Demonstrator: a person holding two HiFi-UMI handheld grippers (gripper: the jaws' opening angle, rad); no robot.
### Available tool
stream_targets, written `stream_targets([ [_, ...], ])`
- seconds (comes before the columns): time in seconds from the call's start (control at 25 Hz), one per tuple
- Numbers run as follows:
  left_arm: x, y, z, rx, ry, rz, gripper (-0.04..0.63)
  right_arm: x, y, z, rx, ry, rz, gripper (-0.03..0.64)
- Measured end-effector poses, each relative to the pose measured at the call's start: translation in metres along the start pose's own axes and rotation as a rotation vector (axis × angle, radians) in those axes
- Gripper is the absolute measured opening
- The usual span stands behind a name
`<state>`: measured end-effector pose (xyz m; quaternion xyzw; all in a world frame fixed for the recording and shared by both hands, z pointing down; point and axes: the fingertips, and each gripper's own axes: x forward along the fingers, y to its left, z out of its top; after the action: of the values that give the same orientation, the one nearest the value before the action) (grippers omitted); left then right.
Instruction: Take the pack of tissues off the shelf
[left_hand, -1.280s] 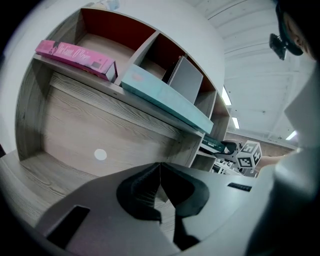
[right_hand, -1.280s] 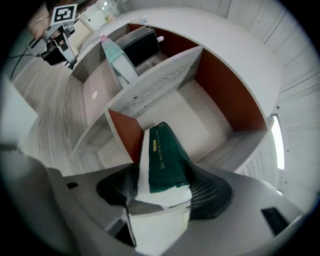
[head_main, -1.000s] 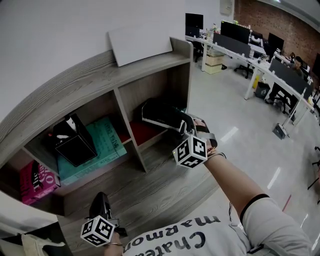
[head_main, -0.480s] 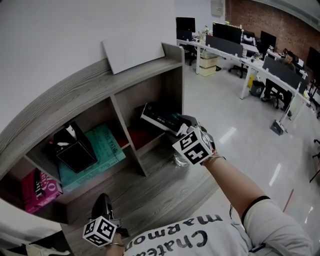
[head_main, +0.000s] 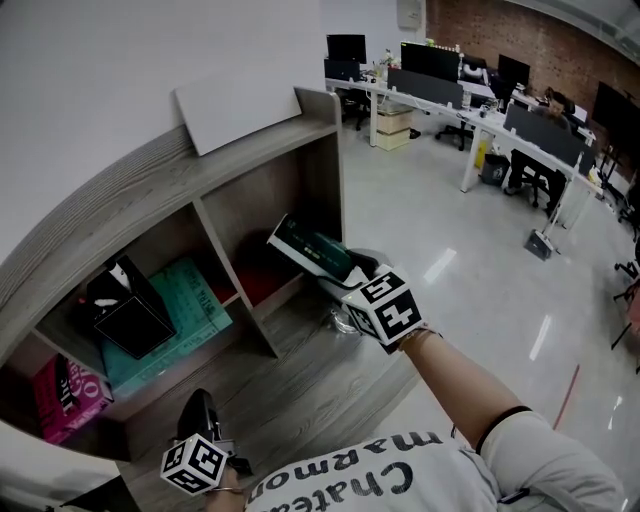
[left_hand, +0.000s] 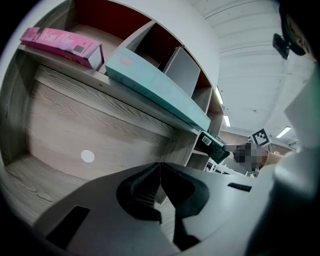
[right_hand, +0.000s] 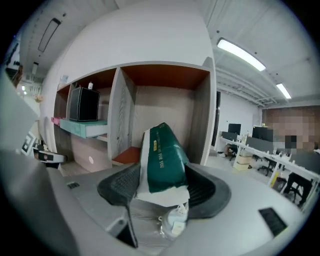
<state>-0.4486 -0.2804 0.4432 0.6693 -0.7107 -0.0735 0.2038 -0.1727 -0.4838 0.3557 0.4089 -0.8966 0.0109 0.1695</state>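
Note:
A green and white pack of tissues (head_main: 315, 250) sits clamped between the jaws of my right gripper (head_main: 345, 275), out in front of the right compartment of the wooden shelf (head_main: 250, 190). In the right gripper view the pack (right_hand: 163, 162) stands upright between the two pads, clear of the shelf opening behind it. My left gripper (head_main: 200, 415) hangs low near the shelf's bottom board, its jaws pressed together on nothing (left_hand: 160, 187). The pack also shows small in the left gripper view (left_hand: 215, 146).
A black box (head_main: 120, 315) rests on a teal box (head_main: 185, 320) in the middle compartment, and a pink box (head_main: 65, 395) lies in the left one. A white board (head_main: 240, 105) leans on the shelf top. Office desks (head_main: 470, 85) stand beyond on the glossy floor.
My right gripper has drawn the tissue pack back out of the right compartment, toward me. The left gripper has stayed where it was.

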Motion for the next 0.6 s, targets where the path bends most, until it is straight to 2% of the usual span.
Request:
stream_targets([
  [0.2,-0.001,-0.009,-0.010,0.006,0.020,-0.007,0.018,-0.013,-0.002,-0.013,0.146,-0.002,0.023,0.291],
  [0.4,-0.003,-0.022,-0.018,0.016,0.033,-0.012,0.018,-0.026,-0.003,-0.025,0.201,-0.007,0.039,0.288],
  [0.6,-0.013,-0.039,-0.019,0.070,0.026,-0.001,0.018,-0.035,-0.005,-0.035,0.260,-0.009,0.051,0.288],
])
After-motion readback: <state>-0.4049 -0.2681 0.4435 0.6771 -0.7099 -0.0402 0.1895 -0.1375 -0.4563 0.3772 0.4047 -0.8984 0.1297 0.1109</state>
